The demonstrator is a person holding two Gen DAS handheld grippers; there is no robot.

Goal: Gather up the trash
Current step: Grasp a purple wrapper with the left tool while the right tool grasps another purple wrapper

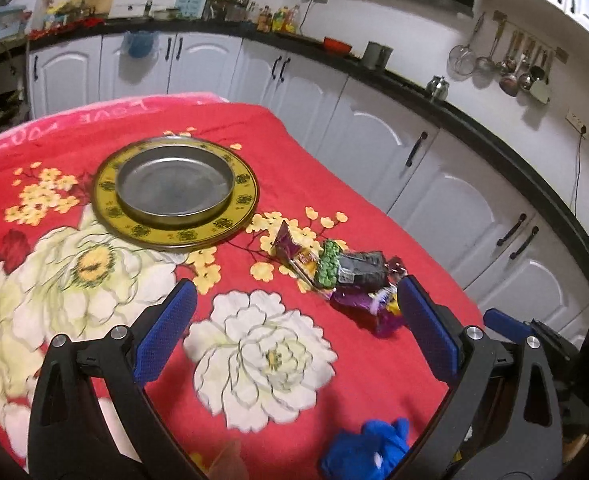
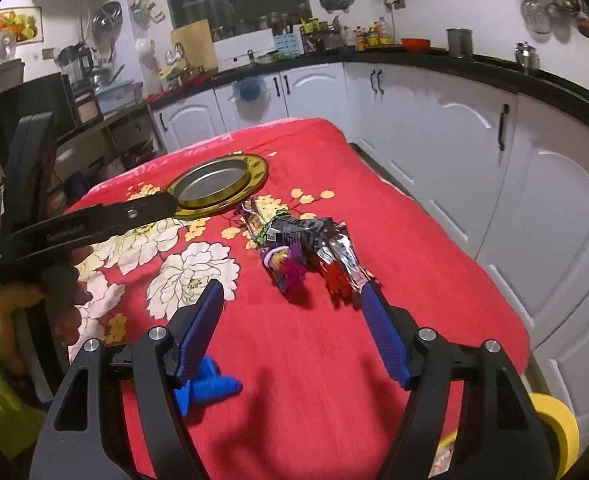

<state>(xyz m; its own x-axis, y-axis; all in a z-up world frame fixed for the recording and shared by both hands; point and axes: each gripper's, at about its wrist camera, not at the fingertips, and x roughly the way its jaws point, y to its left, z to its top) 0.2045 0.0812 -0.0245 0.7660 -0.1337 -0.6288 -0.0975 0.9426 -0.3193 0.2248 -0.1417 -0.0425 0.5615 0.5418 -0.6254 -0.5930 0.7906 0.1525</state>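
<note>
A pile of crumpled snack wrappers (image 1: pixel 346 276) lies on the red flowered tablecloth (image 1: pixel 294 208), right of a round steel plate (image 1: pixel 174 186) with a yellow rim. My left gripper (image 1: pixel 294 296) is open and empty, the wrappers just ahead of its right finger. In the right wrist view the same wrappers (image 2: pixel 306 244) lie just beyond my right gripper (image 2: pixel 292 288), which is open and empty. The plate (image 2: pixel 214 184) lies farther back, and the left gripper's black body (image 2: pixel 74 228) reaches in from the left.
A blue cloth lump (image 1: pixel 366 448) lies on the table's near edge, also in the right wrist view (image 2: pixel 210 384). White kitchen cabinets (image 1: pixel 434 168) under a black counter run along the right and back. A yellow roll (image 2: pixel 554 420) sits at the lower right.
</note>
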